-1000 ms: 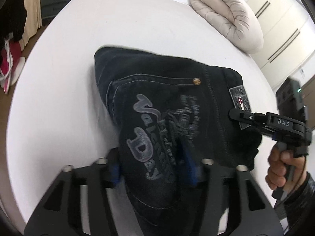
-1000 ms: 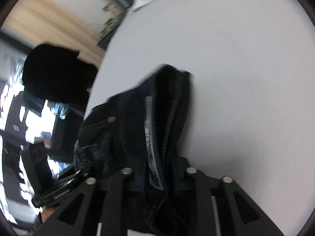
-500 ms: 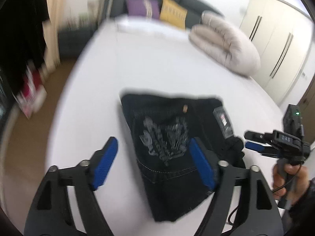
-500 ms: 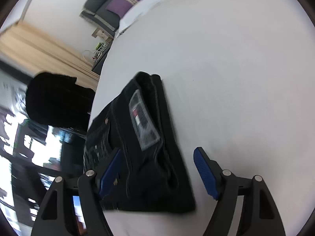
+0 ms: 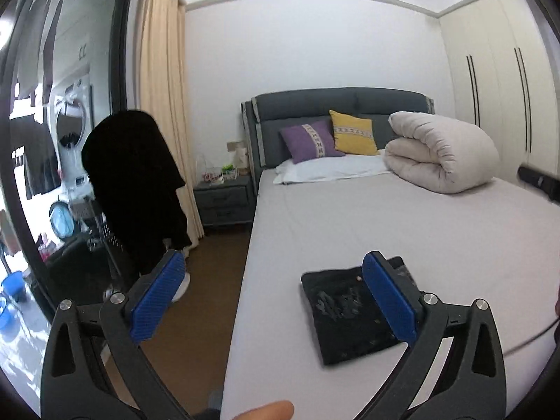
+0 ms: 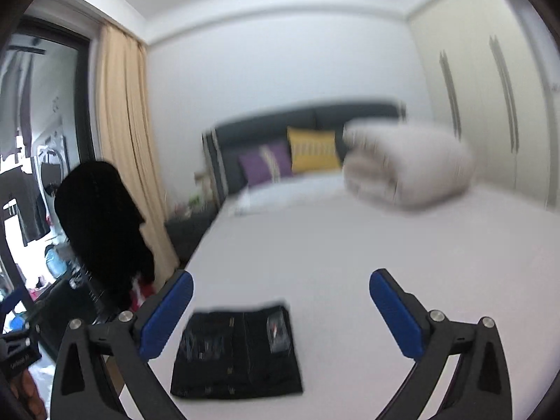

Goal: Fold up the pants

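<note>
Lying folded: pants (image 5: 353,315), near the bed (image 5: 437,231) foot's left edge.
Left gripper (image 5: 273,301): just spread, empty.
Right gripper (image 6: 280,311): just spread, empty.

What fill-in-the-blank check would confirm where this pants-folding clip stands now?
1. The folded pants lie on the ____.
2. Both the left gripper and the right gripper are ____, with nothing between their pads.
3. The cushion beside the purple cushion is ____.
4. The rolled duvet sits near the ____ of the bed.

Missing words: bed; open; yellow; head
</note>
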The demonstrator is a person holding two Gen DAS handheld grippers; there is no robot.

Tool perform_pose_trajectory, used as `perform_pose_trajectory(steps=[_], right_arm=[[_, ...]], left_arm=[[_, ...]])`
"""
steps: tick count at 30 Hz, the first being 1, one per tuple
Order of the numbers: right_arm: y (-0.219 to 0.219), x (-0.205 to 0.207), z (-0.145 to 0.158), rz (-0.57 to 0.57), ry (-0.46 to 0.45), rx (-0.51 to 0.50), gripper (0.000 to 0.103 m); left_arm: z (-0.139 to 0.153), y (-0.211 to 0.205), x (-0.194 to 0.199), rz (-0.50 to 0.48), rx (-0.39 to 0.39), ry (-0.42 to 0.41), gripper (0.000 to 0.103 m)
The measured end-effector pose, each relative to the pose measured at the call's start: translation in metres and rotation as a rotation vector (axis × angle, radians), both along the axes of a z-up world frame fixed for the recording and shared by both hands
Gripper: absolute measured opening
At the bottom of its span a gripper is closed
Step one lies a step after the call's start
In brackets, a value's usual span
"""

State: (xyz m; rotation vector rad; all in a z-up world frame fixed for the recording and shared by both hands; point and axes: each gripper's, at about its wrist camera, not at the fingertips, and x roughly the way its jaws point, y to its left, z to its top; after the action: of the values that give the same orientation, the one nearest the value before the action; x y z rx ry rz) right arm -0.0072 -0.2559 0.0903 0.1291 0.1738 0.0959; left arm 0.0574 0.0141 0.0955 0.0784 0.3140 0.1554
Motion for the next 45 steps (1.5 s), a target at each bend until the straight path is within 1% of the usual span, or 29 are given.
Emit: perform_pose_trajectory(steps=[2, 4, 6, 7, 9, 11, 13, 15, 17, 21, 24, 27, 32, 39, 45], right_arm=[[0.002, -0.014, 0.023, -0.031, -0.063, -0.003, 0.103], [0.001, -0.035, 0.039, -0.044, -0.107, 0.001, 0.103], [0.003, -0.045, 0.050, -0.041, -0.099, -0.019, 0.103], [0.006, -0.048, 0.054, -0.040, -0.069, -0.043, 0.103], [0.007, -0.052, 0.056, -0.022, -0.040, -0.057, 0.103], [0.007, -0.056, 0.052, -0.011, -0.029, -0.051, 0.103], [0.010, -0.058, 0.046, -0.003, -0.012, -0.055, 0.103], [0.016, -0.056, 0.038, -0.019, 0.037, -0.072, 0.103], [0.024, -0.049, 0.027, -0.035, 0.098, -0.108, 0.103], [0.031, -0.042, -0.001, -0.039, 0.207, -0.106, 0.103], [0.038, -0.036, -0.020, -0.028, 0.260, -0.129, 0.103], [0.045, -0.036, -0.030, -0.011, 0.290, -0.161, 0.103], [0.054, -0.036, -0.043, 0.024, 0.322, -0.181, 0.103], [0.066, -0.034, -0.054, 0.060, 0.354, -0.198, 0.103], [0.076, -0.036, -0.059, 0.087, 0.372, -0.228, 0.103]], left_arm=[[0.011, 0.001, -0.017, 0.011, -0.016, -0.014, 0.103], [0.019, 0.005, -0.030, 0.021, -0.043, 0.009, 0.103], [0.019, 0.008, -0.035, 0.036, -0.084, 0.060, 0.103], [0.018, 0.011, -0.041, 0.056, -0.111, 0.104, 0.103], [0.011, 0.013, -0.048, 0.064, -0.137, 0.156, 0.103], [0.004, 0.012, -0.055, 0.061, -0.144, 0.186, 0.103], [-0.009, 0.007, -0.053, 0.044, -0.161, 0.223, 0.103], [-0.020, 0.005, -0.048, 0.037, -0.187, 0.260, 0.103], [-0.031, 0.001, -0.041, 0.036, -0.189, 0.284, 0.103], [-0.051, -0.006, -0.026, 0.038, -0.196, 0.314, 0.103], [-0.060, -0.005, -0.014, 0.052, -0.195, 0.338, 0.103], [-0.069, -0.004, 0.003, 0.056, -0.193, 0.355, 0.103], [-0.081, -0.006, 0.018, 0.056, -0.189, 0.381, 0.103], [-0.090, -0.002, 0.025, 0.064, -0.193, 0.393, 0.103], [-0.095, -0.001, 0.024, 0.069, -0.205, 0.401, 0.103]])
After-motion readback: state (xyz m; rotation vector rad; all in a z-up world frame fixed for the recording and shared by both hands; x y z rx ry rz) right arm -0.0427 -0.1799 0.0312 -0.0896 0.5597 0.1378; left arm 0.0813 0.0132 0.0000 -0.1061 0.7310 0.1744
